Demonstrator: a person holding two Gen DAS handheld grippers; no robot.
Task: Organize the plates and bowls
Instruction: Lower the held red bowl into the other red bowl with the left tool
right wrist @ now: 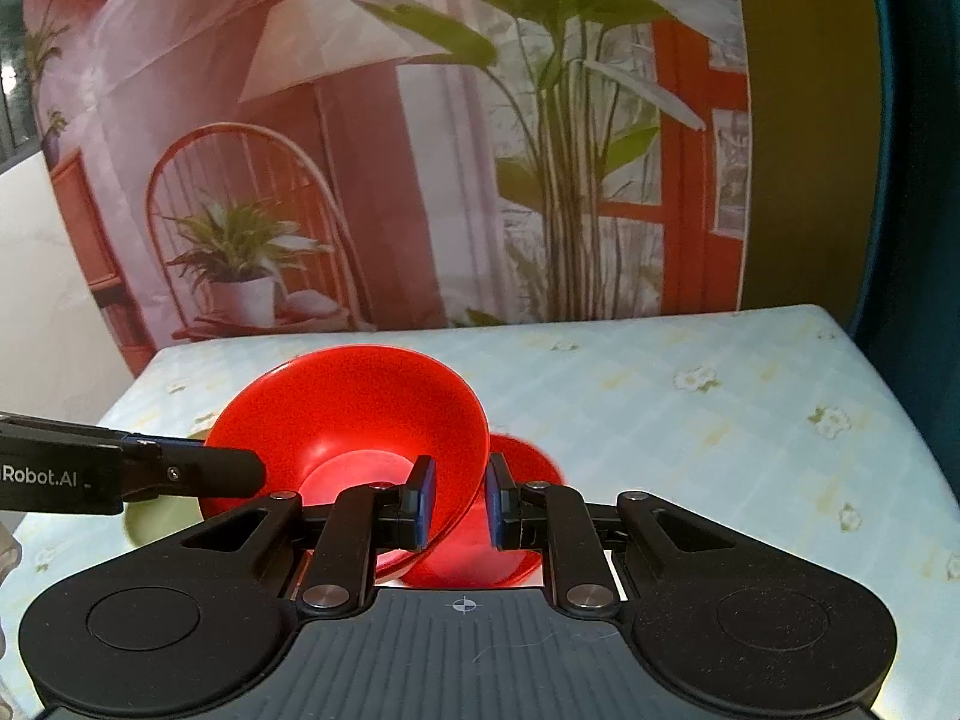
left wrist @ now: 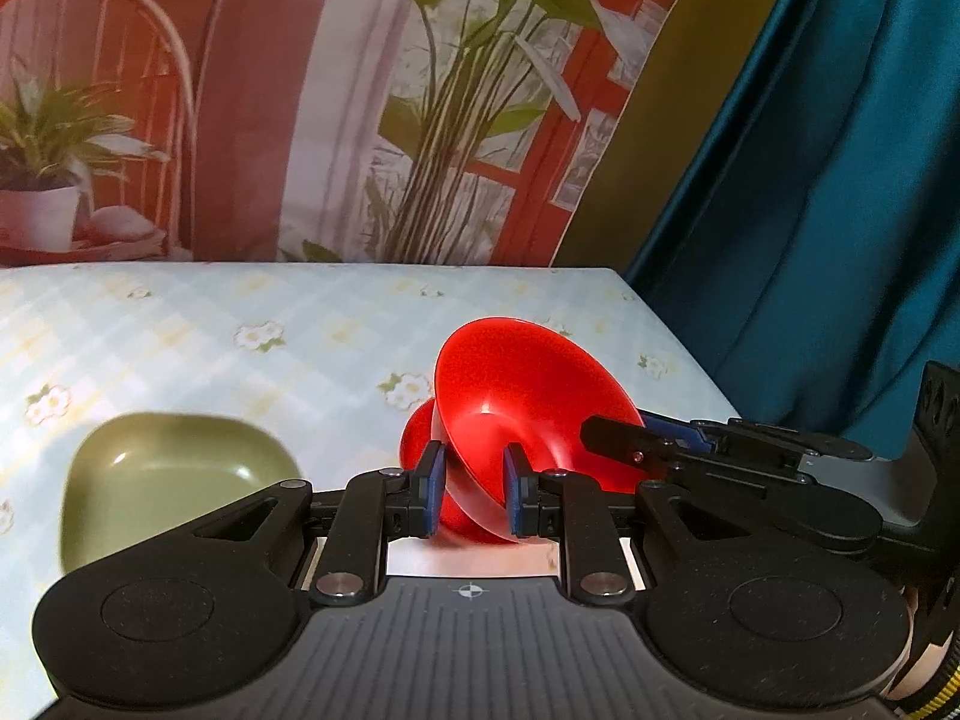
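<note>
Scene: bench under a pale checked cloth with small flowers, printed backdrop of plants and a chair behind, teal curtain to the right.
Red bowl: one red bowl, lifted and tipped on edge above the cloth, gripped at its rim from both sides.
Second red piece: another red dish directly behind and below the bowl, partly hidden; bowl or plate, and whether the two touch, impossible to tell.
Green dish: square green dish resting on the cloth, left of the red bowl, apart from it.
Left tongs: left tongs narrow, blue pads clamped on the bowl's near rim.
Right tongs: right tongs narrow, pinching the opposite rim of the same bowl.
Pose: both tools angled downward toward the cloth, facing one another across the bowl, bowl opening turned sideways.
Progress: judged early to midway; no finished stack visible, red bowl not yet set down.
Left to do: likely placing the red bowl, then grouping it with the other red piece and the green dish.
</note>
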